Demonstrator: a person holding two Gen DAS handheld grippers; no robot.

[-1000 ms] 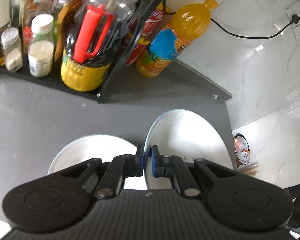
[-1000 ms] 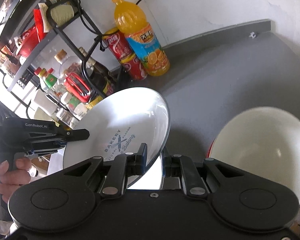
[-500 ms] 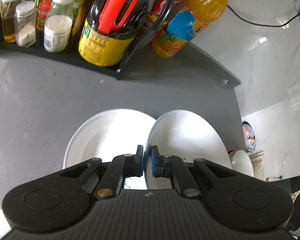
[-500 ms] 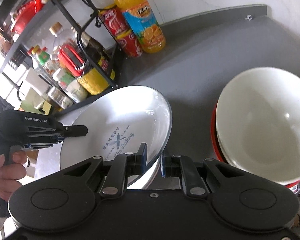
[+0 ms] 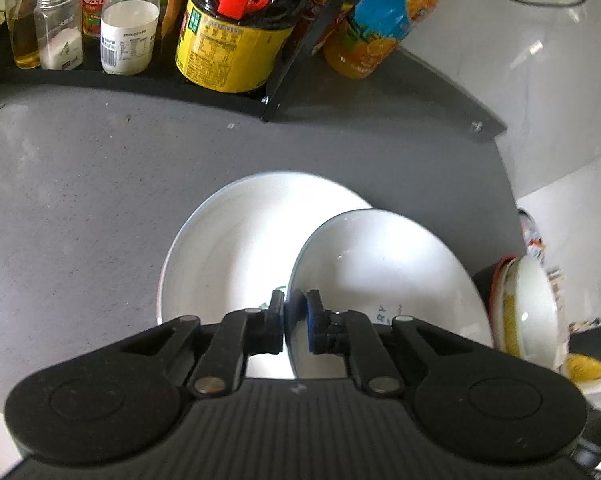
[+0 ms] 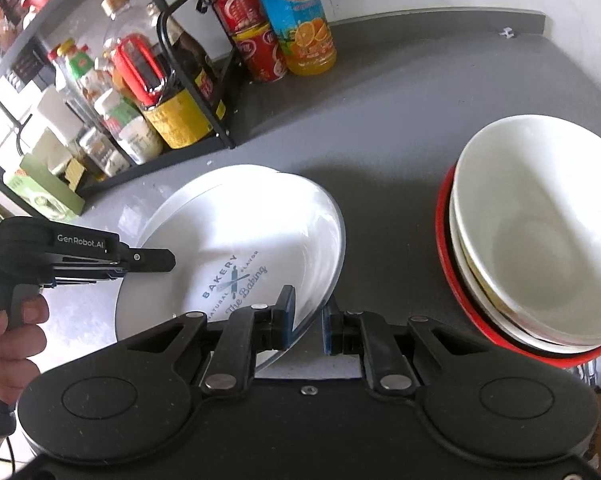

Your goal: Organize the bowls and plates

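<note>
While opening, left gripper (image 5: 295,312) pinches plate (image 5: 380,272).

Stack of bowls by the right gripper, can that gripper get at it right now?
Probably not yet: the right gripper is shut on the rim of the bakery plate. The counter toward the stack of bowls is bare, so only the plate hinders it.

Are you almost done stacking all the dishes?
Nearly, it seems. Done: the bowls sit nested in one stack. In hand: the left gripper and right gripper both pinch the bakery plate, tilted over the white plate on the counter. Left: lay it flat on that plate and let go.
</note>
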